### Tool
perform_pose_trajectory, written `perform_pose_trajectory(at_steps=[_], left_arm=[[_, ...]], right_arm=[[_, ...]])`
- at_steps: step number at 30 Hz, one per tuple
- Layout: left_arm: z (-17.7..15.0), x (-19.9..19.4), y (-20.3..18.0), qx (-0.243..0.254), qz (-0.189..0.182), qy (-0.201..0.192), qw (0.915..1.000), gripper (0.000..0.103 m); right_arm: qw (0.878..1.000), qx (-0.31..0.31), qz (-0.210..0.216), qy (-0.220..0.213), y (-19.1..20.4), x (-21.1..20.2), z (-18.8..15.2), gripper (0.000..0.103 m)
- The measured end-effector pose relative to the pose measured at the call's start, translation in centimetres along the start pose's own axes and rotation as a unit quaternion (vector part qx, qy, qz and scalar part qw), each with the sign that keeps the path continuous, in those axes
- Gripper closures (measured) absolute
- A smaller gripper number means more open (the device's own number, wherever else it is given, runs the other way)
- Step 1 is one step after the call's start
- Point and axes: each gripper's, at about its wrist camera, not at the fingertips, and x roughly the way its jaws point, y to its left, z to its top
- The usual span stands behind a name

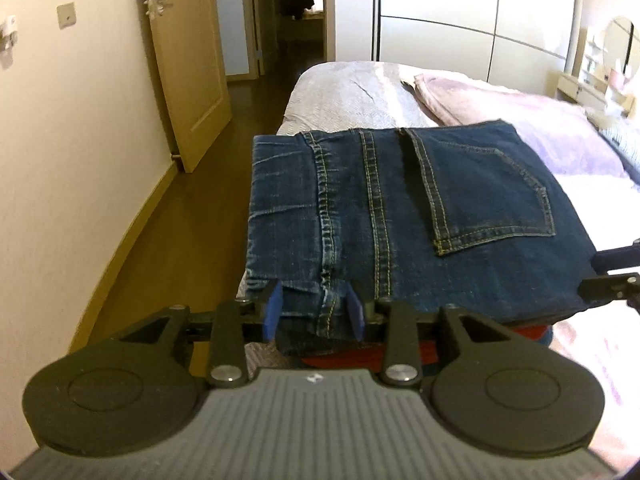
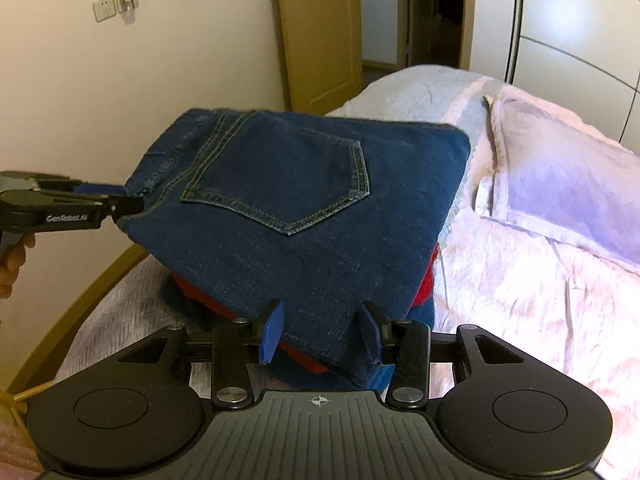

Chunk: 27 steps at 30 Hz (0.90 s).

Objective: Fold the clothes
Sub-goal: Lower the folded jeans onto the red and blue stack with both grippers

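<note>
Left wrist view: the left claw (image 1: 314, 310) stands parted around the near edge of the folded jeans (image 1: 420, 216), which lie on a red garment (image 1: 360, 354) on the bed (image 1: 348, 92)

Right wrist view: the right claw (image 2: 320, 330) likewise straddles the jeans' edge, jaws apart

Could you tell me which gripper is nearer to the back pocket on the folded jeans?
Right. The right gripper sits at the jeans' edge just below the back pocket; the left gripper is across the seams.
</note>
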Motion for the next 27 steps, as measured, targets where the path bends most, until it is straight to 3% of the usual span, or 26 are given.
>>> perform_pose_trajectory(at_steps=[6,12,17,21,27], left_arm=[[2.8,-0.8,0.4,0.007,-0.011,0.019,0.9997,0.077],[8.5,-1.0,2.0,-0.005,-0.049,-0.011,0.9987,0.081],[11.7,3.2,2.4,-0.003,-0.05,-0.017,0.9986,0.082],[10.8,6.8,2.6,-0.012,-0.052,-0.01,0.9985,0.082],[8.6,9.8,2.9,-0.037,-0.063,-0.014,0.9972,0.081]], right_arm=[[0.999,-0.007,-0.001,0.049,-0.2,-0.9,2.5,0.059],[0.999,0.043,0.0,-0.013,-2.9,-1.3,8.0,0.059],[0.994,0.101,-0.032,-0.037,-6.4,1.8,11.8,0.059],[0.989,0.129,-0.058,-0.032,-8.8,4.7,12.5,0.059],[0.989,0.138,-0.054,-0.001,-9.7,7.4,10.8,0.059]])
